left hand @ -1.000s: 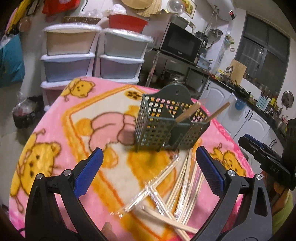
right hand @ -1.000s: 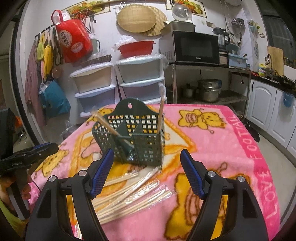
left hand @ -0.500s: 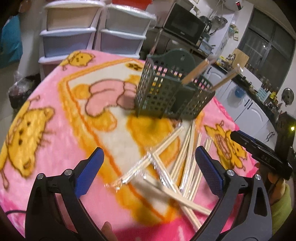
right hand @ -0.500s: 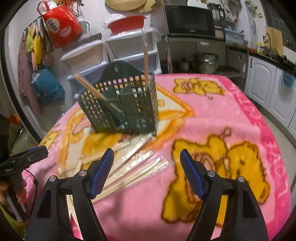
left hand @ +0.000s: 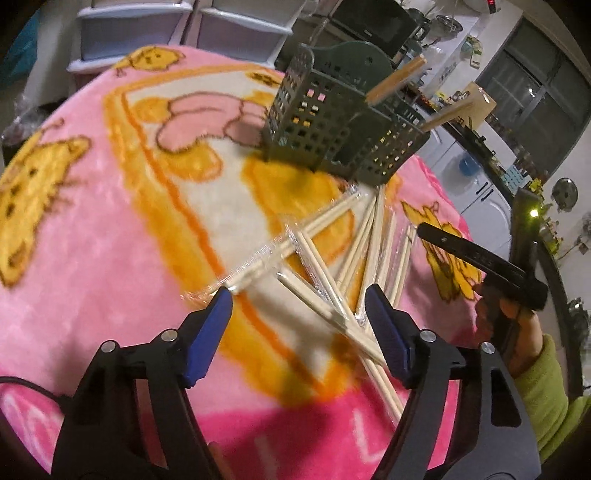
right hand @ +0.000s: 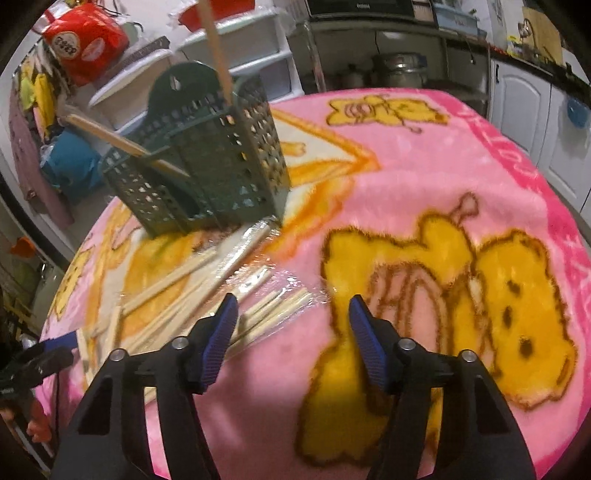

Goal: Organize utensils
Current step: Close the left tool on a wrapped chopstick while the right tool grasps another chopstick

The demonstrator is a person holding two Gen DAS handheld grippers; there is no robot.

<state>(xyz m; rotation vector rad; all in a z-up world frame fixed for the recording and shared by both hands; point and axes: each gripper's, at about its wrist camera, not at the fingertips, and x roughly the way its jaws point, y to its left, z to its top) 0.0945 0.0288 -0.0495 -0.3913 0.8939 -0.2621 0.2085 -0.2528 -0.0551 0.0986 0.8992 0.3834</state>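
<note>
Home kitchen: I see a black microwave (right hand: 360,5) on a metal rack, white plastic drawer units (left hand: 144,31), white cabinet doors (right hand: 517,98), a steel pot (right hand: 397,70) on a lower shelf, and my table under a pink cartoon-bear fleece blanket (right hand: 424,177).

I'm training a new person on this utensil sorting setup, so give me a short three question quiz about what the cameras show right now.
1. True or false: both the left gripper and the right gripper have their jaws open and hold nothing.
2. Multiple choice: where do most of the wrapped chopsticks lie? A) inside the green utensil basket B) flat on the pink blanket in front of the basket C) in a white drawer
3. Fill in: the chopsticks already in the basket lean out over its ____.

Key: 1 true; 2 B; 3 rim
</note>
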